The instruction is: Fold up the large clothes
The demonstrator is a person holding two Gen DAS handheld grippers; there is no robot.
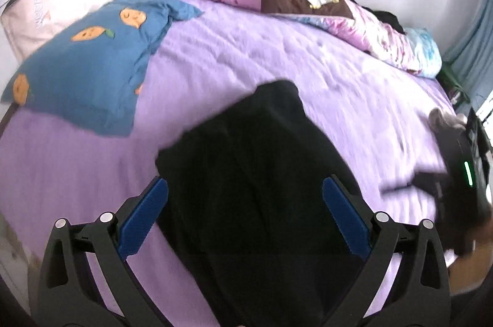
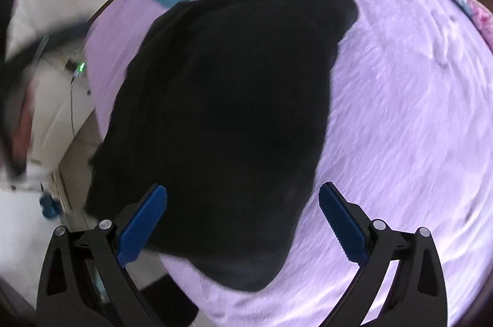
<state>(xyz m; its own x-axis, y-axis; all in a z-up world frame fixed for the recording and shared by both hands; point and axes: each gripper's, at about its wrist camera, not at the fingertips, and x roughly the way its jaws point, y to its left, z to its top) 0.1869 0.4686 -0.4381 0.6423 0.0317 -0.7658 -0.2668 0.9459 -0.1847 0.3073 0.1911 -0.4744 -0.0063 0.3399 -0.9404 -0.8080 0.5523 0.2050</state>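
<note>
**Folded black garment lies close to the bed edge**

Lilac quilted bedspread [image 2: 400, 86] fills both views, with a blue orange-print pillow [image 1: 86, 74] at upper left. Centre frame lies the black, soft, folded garment [image 2: 222, 117], its lower-left edge reaching the mattress side. Left gripper [image 1: 245, 222] and right gripper [image 2: 243, 222] both gape wide, holding nothing. Likely risks: a one-layer pinch undoing the fold, or a tug sliding it off.

Bare purple sheet [image 2: 400, 111] right of black garment [image 2: 231, 111]; blue pillow [image 1: 89, 65] crowds its far-left
</note>
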